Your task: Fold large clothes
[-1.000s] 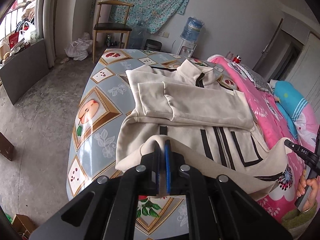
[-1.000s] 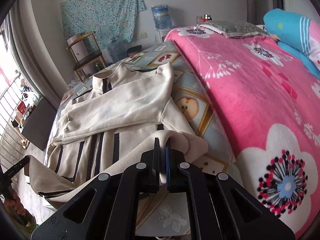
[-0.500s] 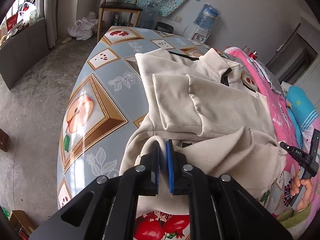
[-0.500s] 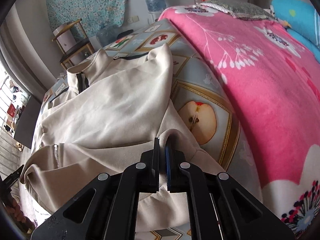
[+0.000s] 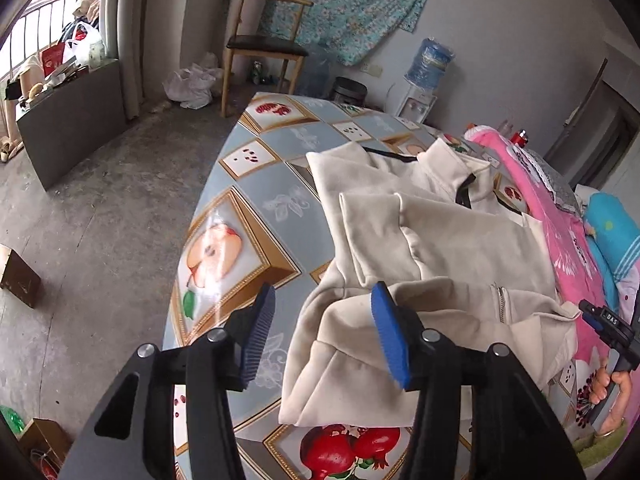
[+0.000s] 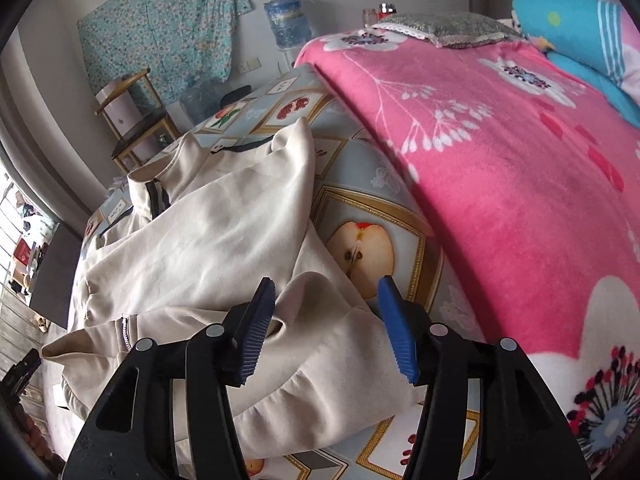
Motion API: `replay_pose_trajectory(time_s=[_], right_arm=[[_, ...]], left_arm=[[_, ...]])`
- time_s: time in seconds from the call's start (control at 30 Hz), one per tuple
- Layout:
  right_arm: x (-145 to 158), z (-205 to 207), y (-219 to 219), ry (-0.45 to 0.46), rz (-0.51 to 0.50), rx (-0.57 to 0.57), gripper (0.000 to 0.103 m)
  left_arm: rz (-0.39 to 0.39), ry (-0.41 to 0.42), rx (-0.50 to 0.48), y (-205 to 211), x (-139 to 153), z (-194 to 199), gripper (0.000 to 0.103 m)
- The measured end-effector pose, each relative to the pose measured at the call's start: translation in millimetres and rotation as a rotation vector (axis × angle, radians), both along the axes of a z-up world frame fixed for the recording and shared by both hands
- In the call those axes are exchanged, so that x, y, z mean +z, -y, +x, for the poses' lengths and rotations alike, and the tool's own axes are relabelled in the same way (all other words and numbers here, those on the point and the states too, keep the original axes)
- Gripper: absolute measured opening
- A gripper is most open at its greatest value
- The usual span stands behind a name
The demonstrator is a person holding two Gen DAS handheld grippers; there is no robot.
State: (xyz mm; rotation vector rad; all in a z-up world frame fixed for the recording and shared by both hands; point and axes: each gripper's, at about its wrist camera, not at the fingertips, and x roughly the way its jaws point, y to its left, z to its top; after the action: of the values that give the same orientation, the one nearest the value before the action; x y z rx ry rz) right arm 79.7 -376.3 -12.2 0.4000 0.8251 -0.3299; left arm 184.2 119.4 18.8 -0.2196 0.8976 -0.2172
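Observation:
A beige jacket (image 5: 460,240) with black trim lies on the table (image 5: 224,248), sleeves folded across its chest and its lower part doubled up over the body. My left gripper (image 5: 326,336) hovers over the left corner of the folded hem; its jaws are opening and the blue pads (image 5: 390,340) do not press the cloth. In the right wrist view my right gripper (image 6: 328,328) hangs above the jacket's (image 6: 224,240) right hem corner, jaws opening too, cloth lying loose below and between them. A hand holds the right gripper (image 5: 608,320) at the left view's right edge.
The table carries a fruit-patterned cloth (image 6: 360,248). A bed with a pink flowered blanket (image 6: 520,160) and a blue pillow (image 6: 580,20) adjoins its right side. A wooden chair (image 5: 264,44), a water dispenser (image 5: 428,64) and bags (image 5: 192,84) stand by the far wall.
Both grippers carried the jacket's hem forward over its body, lowered it, then opened and let it go. The hem now rests on the jacket.

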Motion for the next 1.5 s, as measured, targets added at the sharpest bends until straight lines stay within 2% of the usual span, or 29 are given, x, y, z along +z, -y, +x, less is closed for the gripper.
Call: replay_pose_trajectory(time_s=[0.13, 0.27, 0.5, 0.63, 0.7, 0.77, 0.87, 1.03, 1.23, 1.5], right_arm=[[7, -15, -1, 0.023, -0.013, -0.001, 0.067], [13, -22, -17, 0.03, -0.038, 0.048, 0.078], [16, -20, -82, 0.011, -0.1, 0.254, 0.091], [1, -16, -124, -0.033, -0.131, 0.397, 0.093], [-9, -13, -136, -0.067, -0.149, 0.429, 0.093], [-24, -8, -141, -0.112, -0.124, 0.45, 0.093], [-46, -3, -141, -0.167, -0.07, 0.433, 0.093], [-56, -3, -130, -0.144, 0.036, 0.402, 0.096], [-58, -5, -136, -0.145, -0.016, 0.413, 0.096], [-59, -6, -137, -0.147, -0.023, 0.415, 0.096]], left_arm=[[0.003, 0.011, 0.004, -4, 6, -10, 0.05], [0.024, 0.012, -0.065, 16, 4, -20, 0.052], [0.121, 0.0, -0.227, 72, -11, -30, 0.058], [0.176, -0.04, -0.275, 98, -31, -28, 0.058], [0.198, -0.068, -0.265, 103, -41, -24, 0.058], [0.194, -0.097, -0.252, 104, -50, -20, 0.058], [0.179, -0.119, -0.237, 102, -56, -18, 0.058], [0.198, -0.116, -0.233, 105, -57, -20, 0.059], [0.205, -0.117, -0.225, 106, -58, -20, 0.06], [0.206, -0.119, -0.223, 106, -58, -21, 0.06]])
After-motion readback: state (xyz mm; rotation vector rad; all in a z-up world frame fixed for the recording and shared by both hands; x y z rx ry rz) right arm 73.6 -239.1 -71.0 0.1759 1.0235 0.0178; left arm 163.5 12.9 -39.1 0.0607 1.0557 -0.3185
